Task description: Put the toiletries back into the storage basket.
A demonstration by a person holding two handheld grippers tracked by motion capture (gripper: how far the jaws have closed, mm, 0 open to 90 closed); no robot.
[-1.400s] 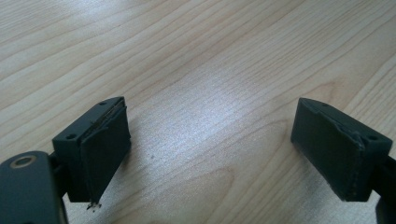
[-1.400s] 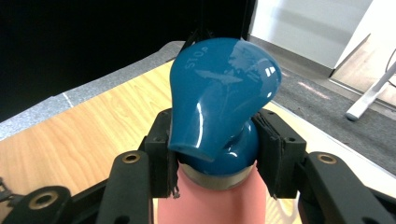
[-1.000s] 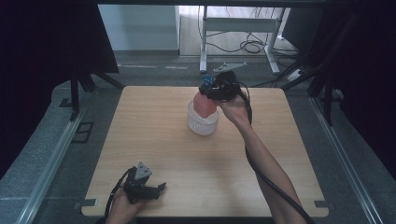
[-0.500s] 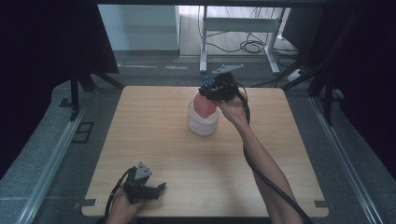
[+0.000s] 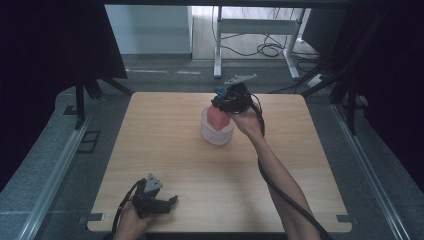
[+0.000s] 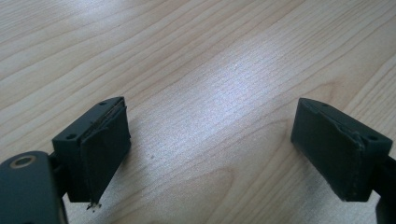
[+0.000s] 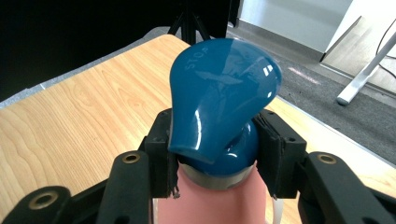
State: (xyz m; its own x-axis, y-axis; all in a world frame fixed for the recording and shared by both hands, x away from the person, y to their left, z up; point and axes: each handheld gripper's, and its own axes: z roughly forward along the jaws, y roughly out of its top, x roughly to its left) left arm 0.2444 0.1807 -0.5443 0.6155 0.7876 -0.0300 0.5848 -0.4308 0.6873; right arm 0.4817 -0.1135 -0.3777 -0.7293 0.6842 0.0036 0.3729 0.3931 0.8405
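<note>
At the tabletop's (image 5: 165, 150) far centre | your right gripper (image 7: 215, 154) clamps the pink bottle's (image 5: 218, 116) blue pump cap (image 7: 219, 112), bottle upright in the white cup (image 5: 216, 134) | left gripper (image 5: 172, 201) near-left, jaws apart, idle.

The pink bottle (image 7: 210, 200) is cut off by the bottom edge in the right gripper view, so its body and base are out of sight there. In the high view the right gripper (image 5: 227, 102) covers the bottle's blue pump head (image 7: 219, 93), and the white cup (image 5: 216, 132) hides the bottle's lower part. The raised lettering on the pump head is partly legible; the mark beneath it is too blurred to read. The left gripper (image 6: 210, 154) has its body cut off at the bottom edge of its own view.
</note>
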